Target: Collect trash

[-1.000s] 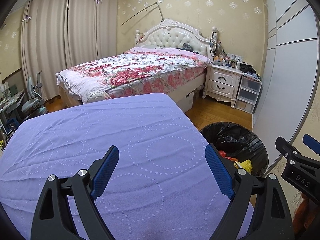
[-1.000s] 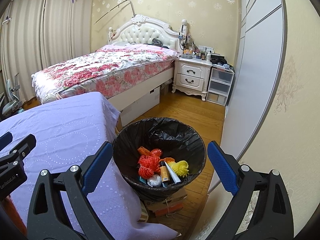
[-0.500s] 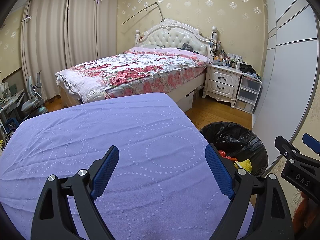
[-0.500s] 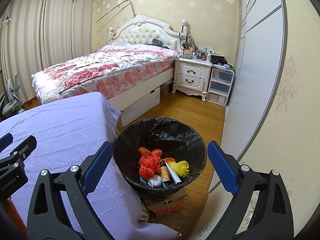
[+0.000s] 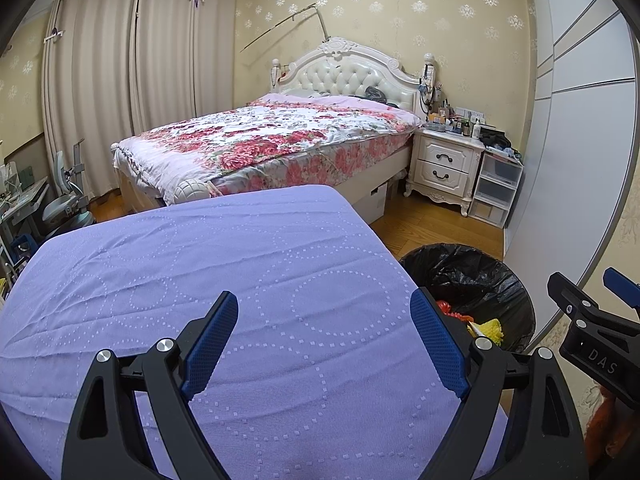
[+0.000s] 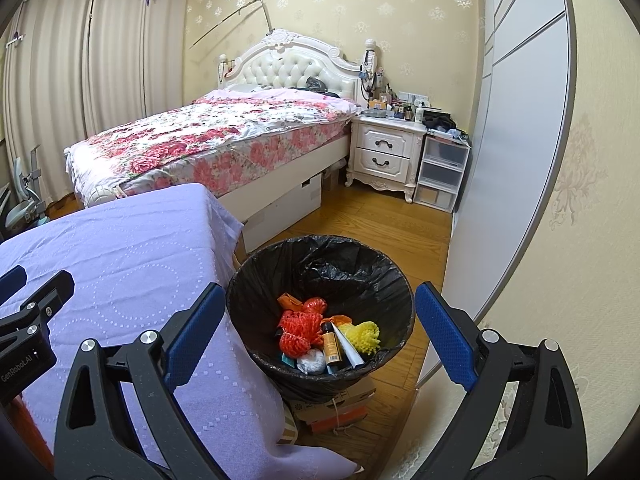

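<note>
Right wrist view: right gripper [image 6: 316, 330] jaws apart, empty, above black-lined round trash bin [image 6: 400, 280] holding the trash. Left gripper [image 5: 324, 338] apart over bare lilac tablecloth [image 5: 200, 264]. Scan for leftovers before finishing.

The left hand-held gripper [image 5: 324, 340] has two black plastic arms with triangular cut-outs, each tipped with a blue finger pad [image 5: 210, 342] of fine dotted texture and fastened with round silver screws. The right hand-held gripper [image 6: 316, 334] is built the same: black frame, blue textured pads, silver screw heads. Seen from the side, its black body carries white lettering "DAS"; the left one's reads "GenRobot.AI".
</note>
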A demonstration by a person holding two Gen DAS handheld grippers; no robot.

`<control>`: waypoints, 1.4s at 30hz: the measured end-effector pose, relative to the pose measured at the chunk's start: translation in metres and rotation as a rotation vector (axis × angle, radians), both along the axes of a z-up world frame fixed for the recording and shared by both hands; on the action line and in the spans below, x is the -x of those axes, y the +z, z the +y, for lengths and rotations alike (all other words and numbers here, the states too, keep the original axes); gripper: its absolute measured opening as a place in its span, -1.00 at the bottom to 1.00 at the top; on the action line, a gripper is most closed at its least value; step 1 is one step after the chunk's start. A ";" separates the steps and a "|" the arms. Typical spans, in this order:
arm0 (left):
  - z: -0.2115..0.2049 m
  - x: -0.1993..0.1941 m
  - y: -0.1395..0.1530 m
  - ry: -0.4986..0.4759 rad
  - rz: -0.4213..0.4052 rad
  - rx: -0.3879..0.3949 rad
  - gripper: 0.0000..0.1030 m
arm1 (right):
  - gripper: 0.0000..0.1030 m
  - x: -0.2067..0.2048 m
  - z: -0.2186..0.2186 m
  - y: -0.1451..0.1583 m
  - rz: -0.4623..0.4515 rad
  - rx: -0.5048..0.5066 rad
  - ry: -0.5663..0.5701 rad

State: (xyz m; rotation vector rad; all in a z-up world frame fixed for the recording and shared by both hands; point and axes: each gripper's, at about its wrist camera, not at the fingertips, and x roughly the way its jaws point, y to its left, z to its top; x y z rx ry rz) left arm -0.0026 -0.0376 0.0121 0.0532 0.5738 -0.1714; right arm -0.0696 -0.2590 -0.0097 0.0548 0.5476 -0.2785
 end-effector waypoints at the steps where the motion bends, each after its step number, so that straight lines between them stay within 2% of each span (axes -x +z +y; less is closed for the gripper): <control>1: 0.000 0.000 0.000 0.000 0.000 -0.001 0.66 | 0.81 0.000 0.000 0.000 0.000 0.000 0.000; 30: -0.004 0.002 0.001 0.007 -0.017 -0.023 0.66 | 0.81 0.000 0.002 -0.001 0.005 0.000 0.002; 42: 0.004 0.000 -0.003 0.014 -0.009 0.007 0.66 | 0.81 0.001 0.006 -0.004 0.009 0.000 0.007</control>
